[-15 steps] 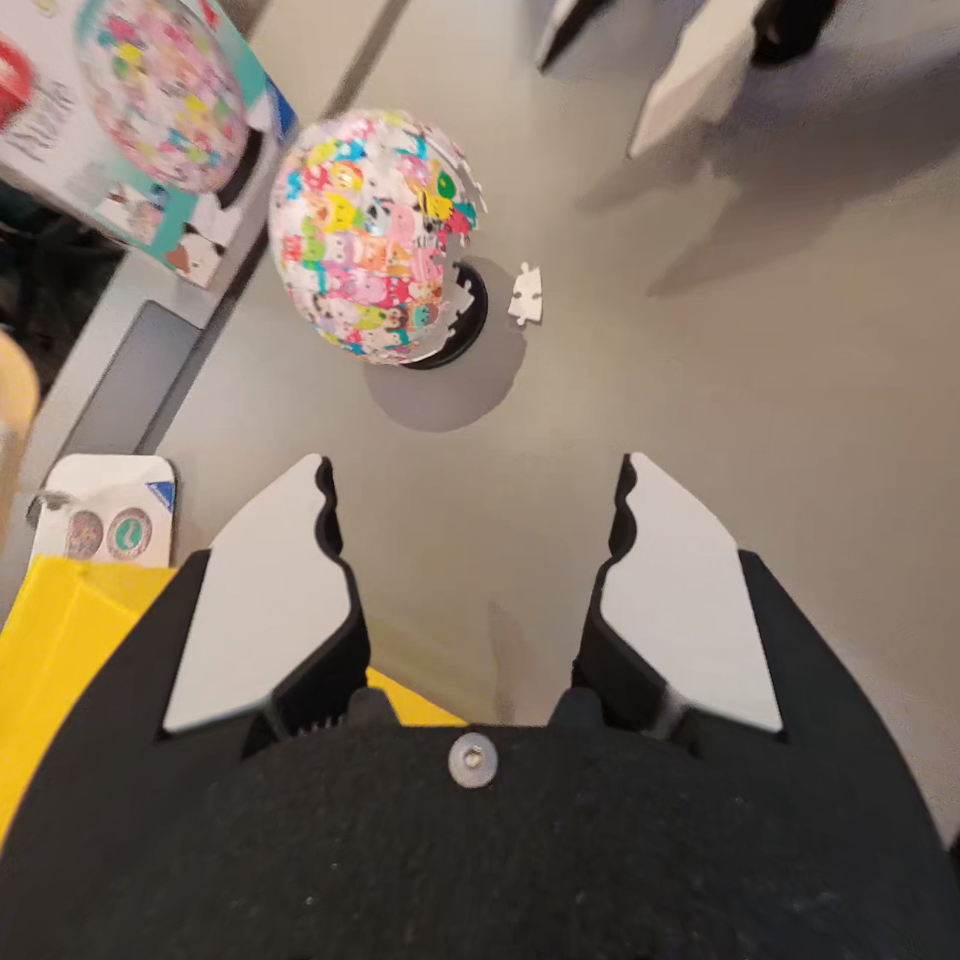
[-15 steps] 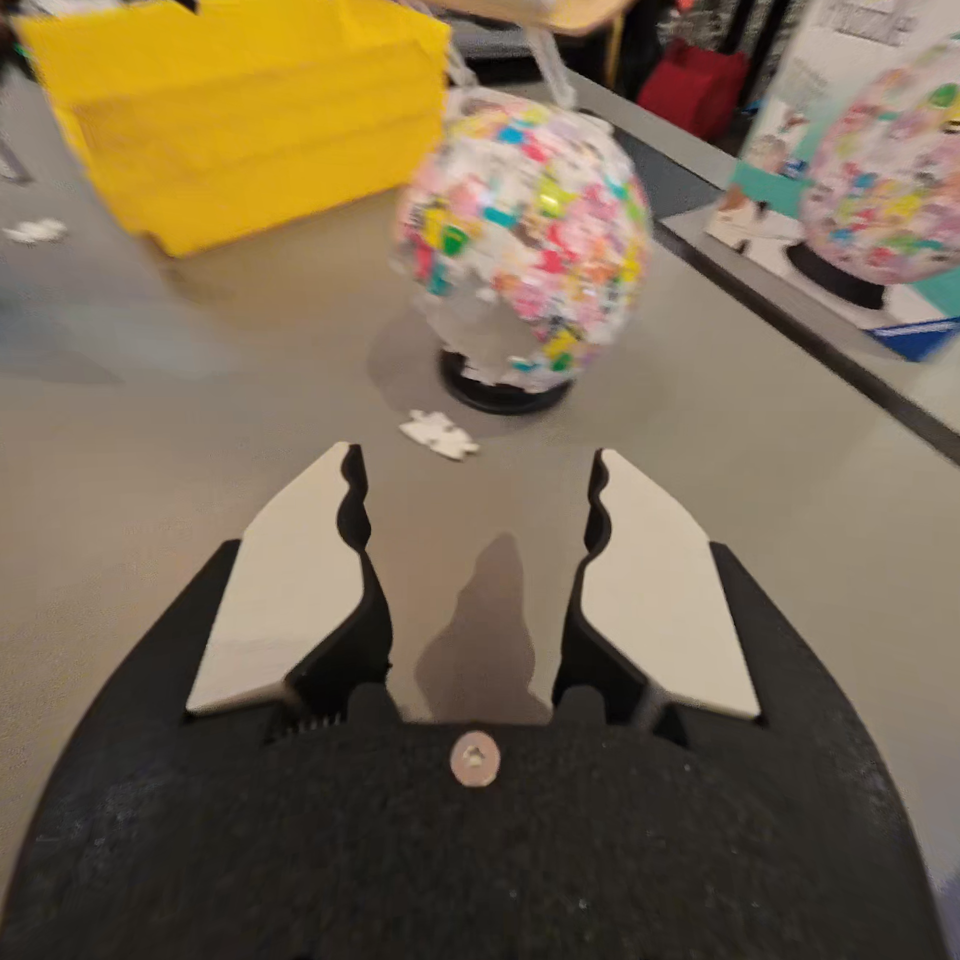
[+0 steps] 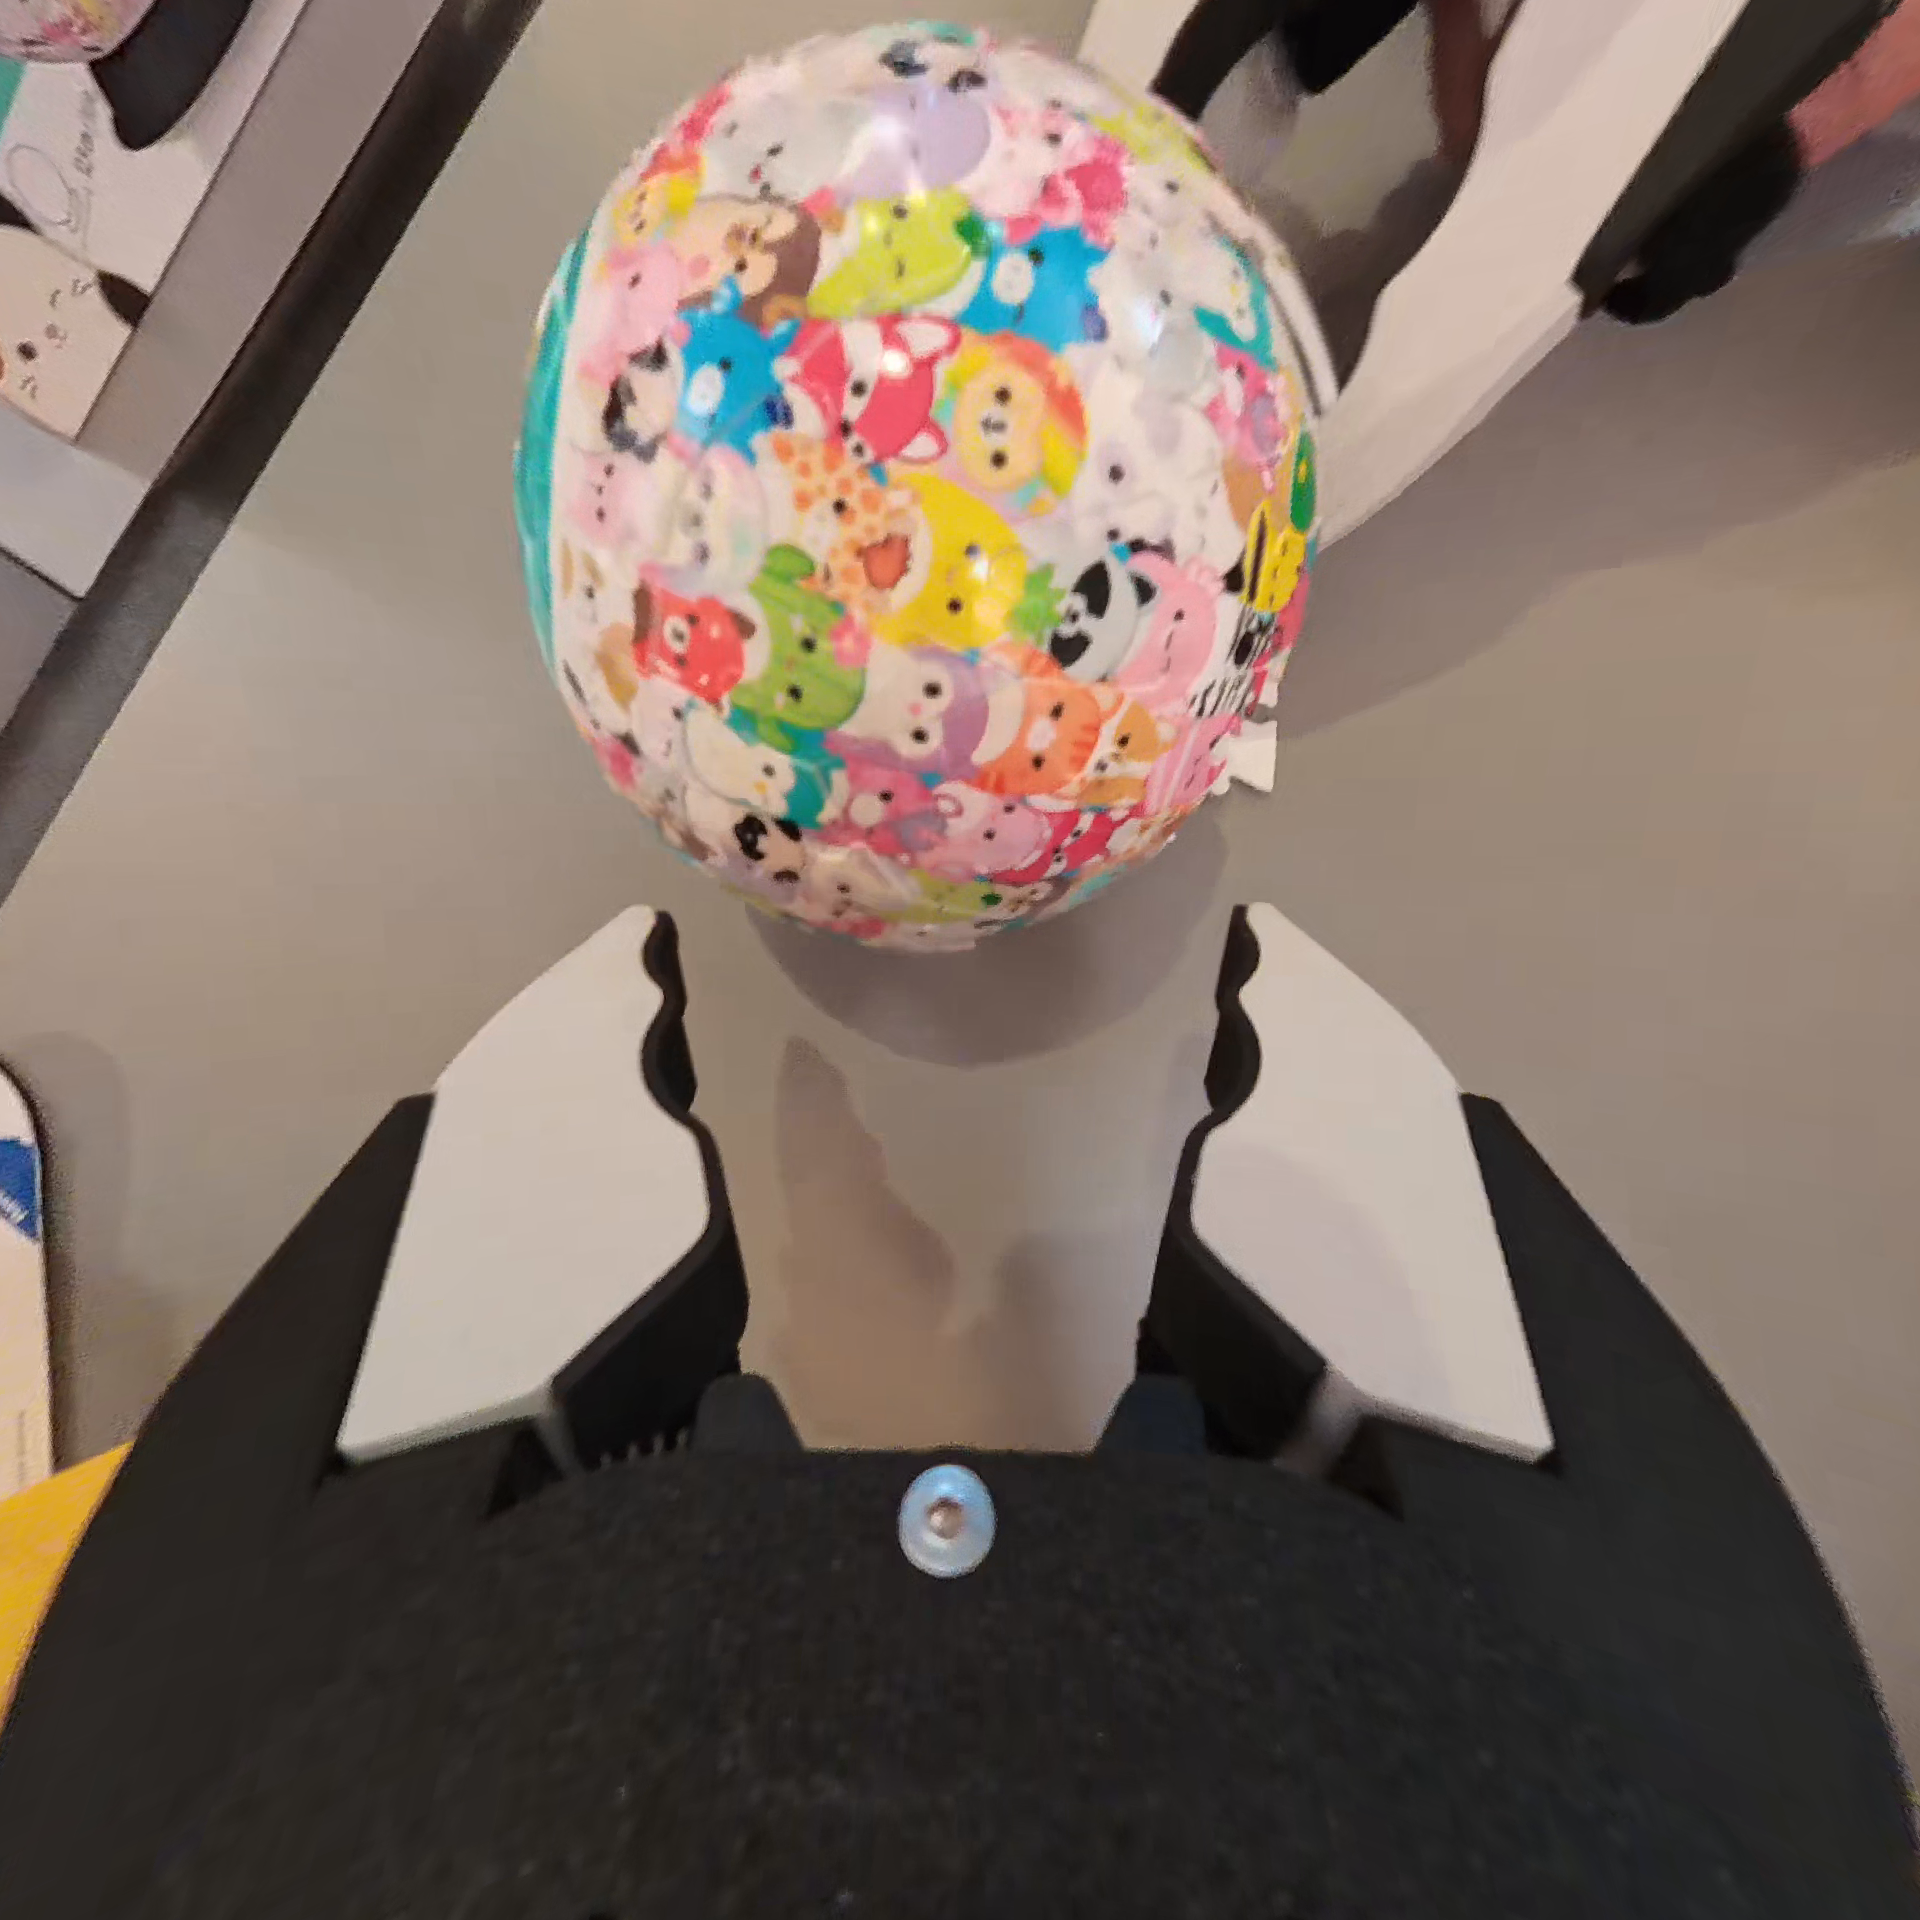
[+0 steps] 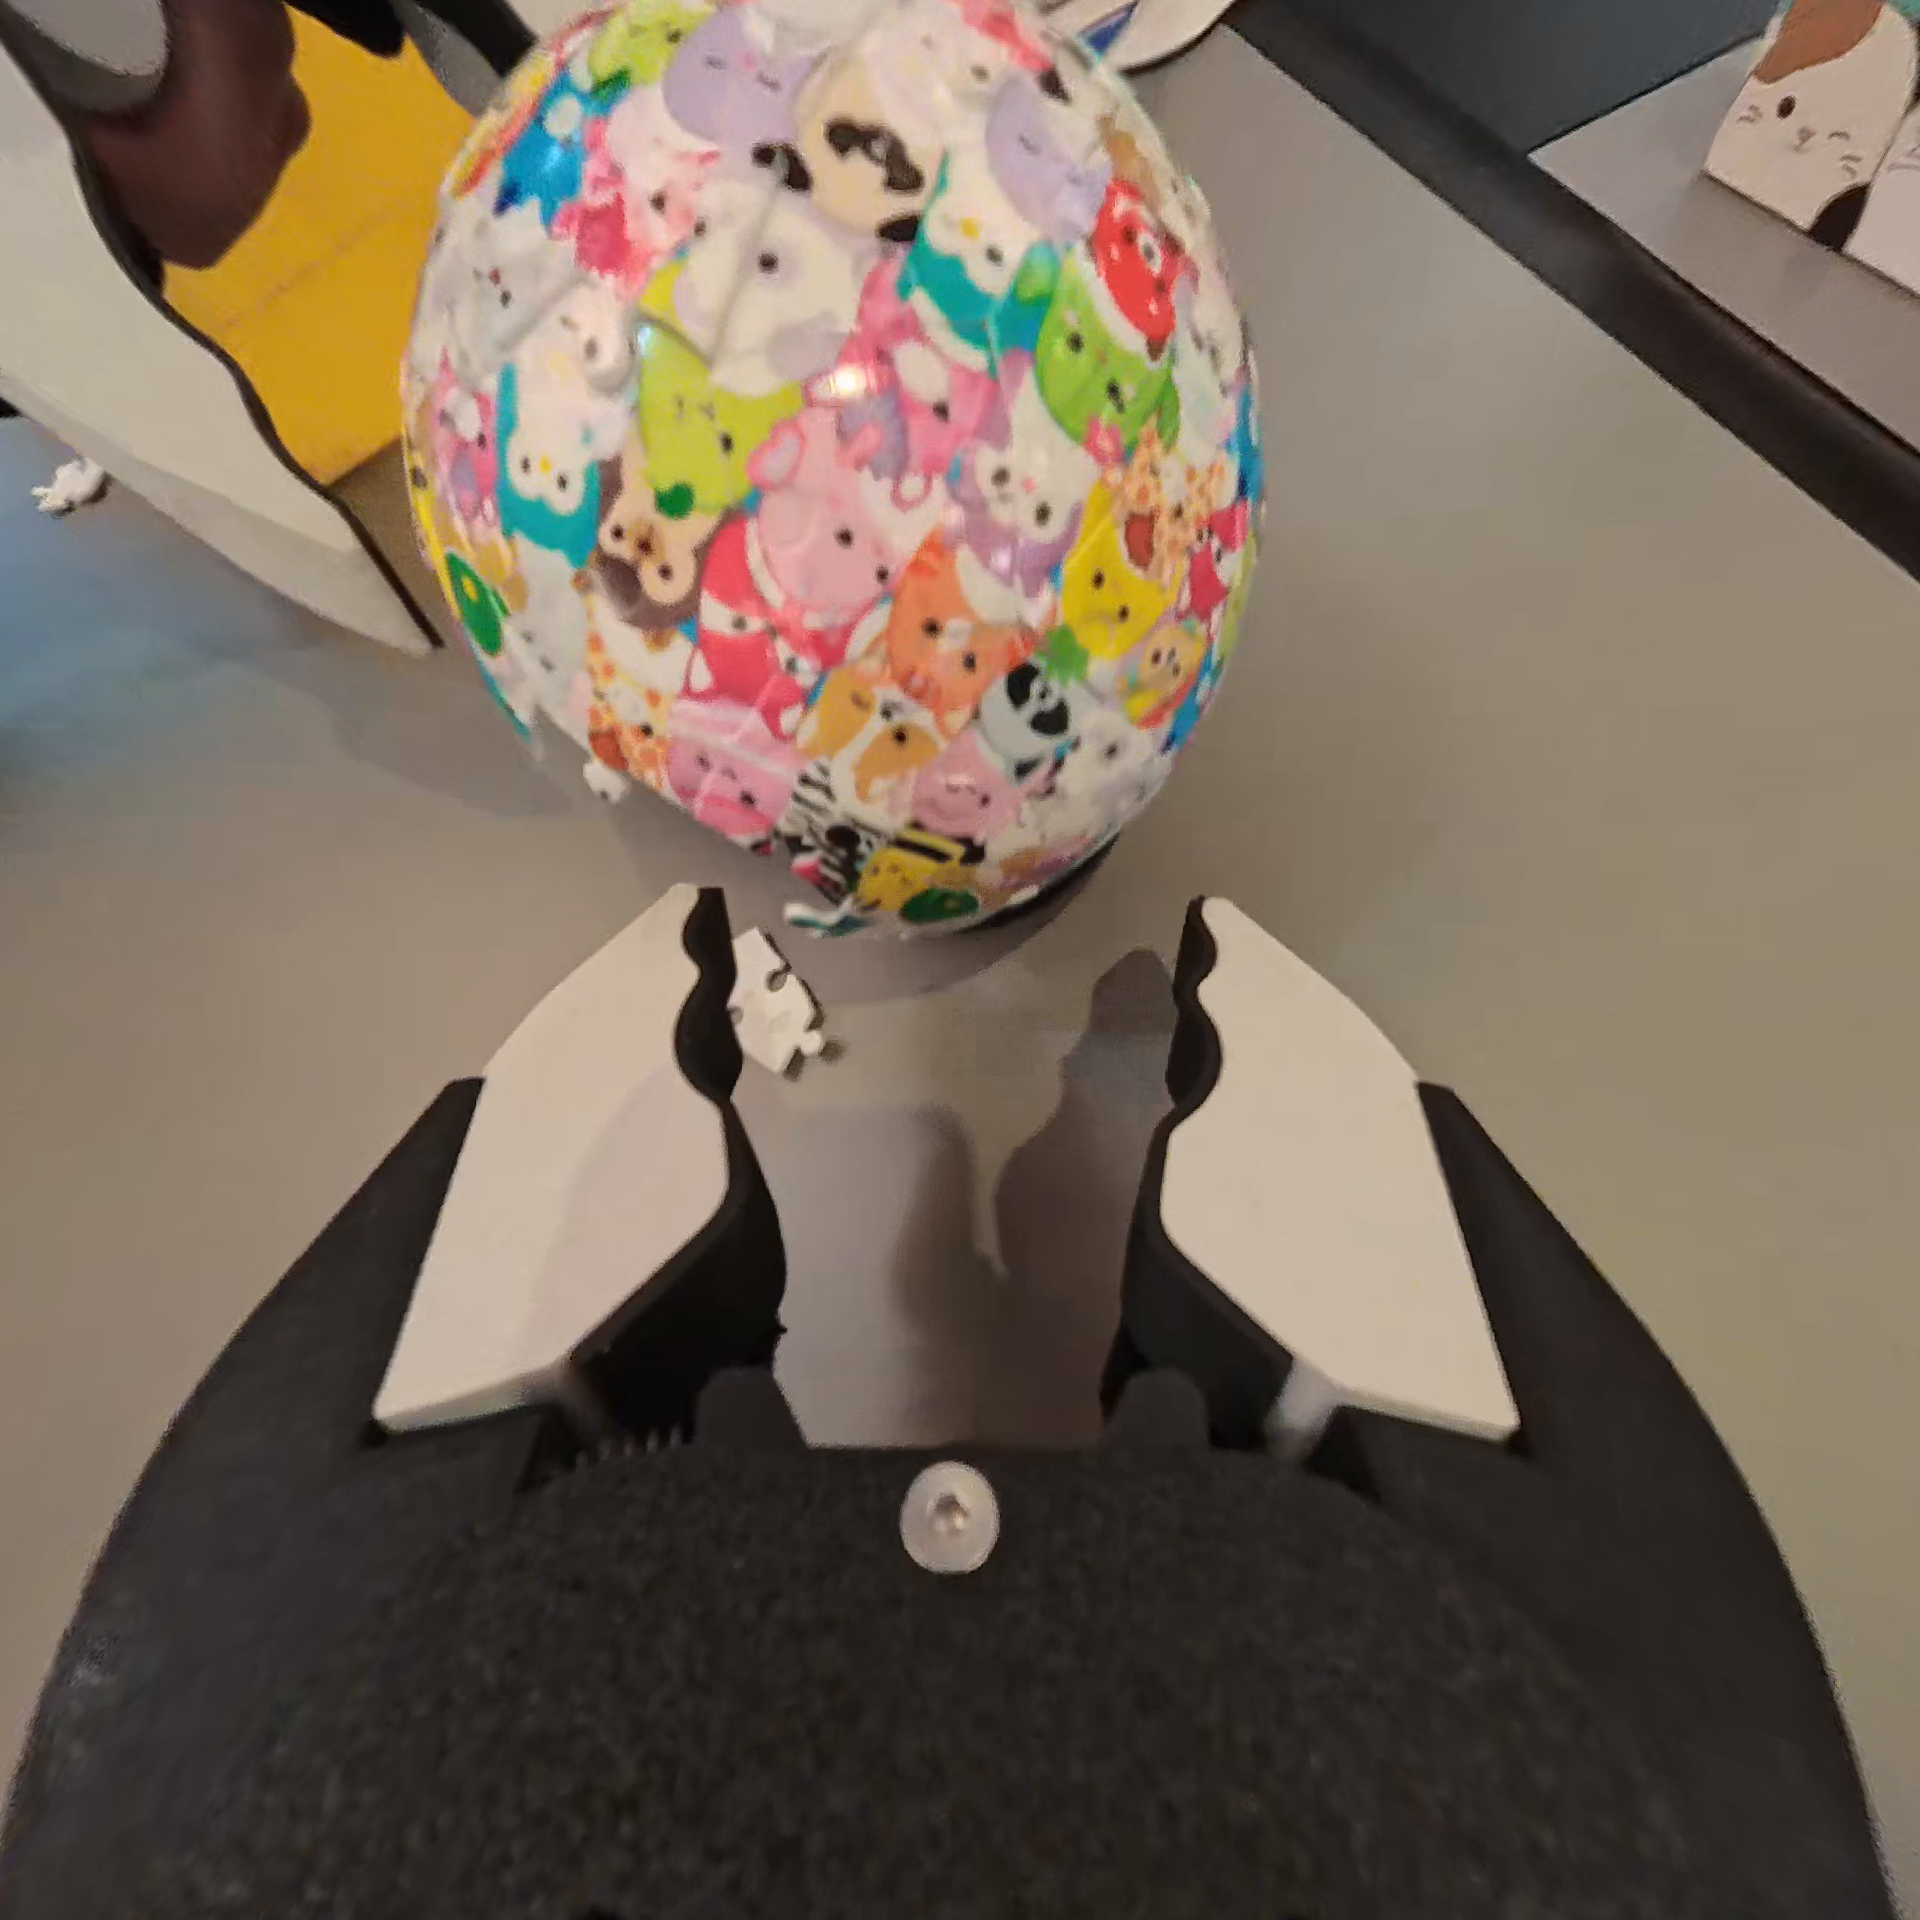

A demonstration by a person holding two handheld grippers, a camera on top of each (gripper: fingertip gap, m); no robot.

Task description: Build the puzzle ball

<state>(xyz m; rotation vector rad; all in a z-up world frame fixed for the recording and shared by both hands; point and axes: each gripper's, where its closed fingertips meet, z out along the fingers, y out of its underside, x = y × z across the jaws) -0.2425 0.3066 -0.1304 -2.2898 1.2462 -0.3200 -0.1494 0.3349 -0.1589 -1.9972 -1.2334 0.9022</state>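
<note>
Just inside my right gripper [image 4: 945, 935]'s left finger: loose white puzzle piece [image 4: 774, 1000], near the puzzle ball [image 4: 831, 457]. Both grippers agape, empty; left gripper [image 3: 951, 940] farther.

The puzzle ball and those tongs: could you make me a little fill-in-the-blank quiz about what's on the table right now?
1. Both tongs, left and right, are ____ and hold nothing.
2. The ball sits on a ____ stand.
3. A loose white ____ lies on the table by the right tongs.
4. Behind the ball stands a ____ bin.

Missing words: open; black; piece; yellow
</note>
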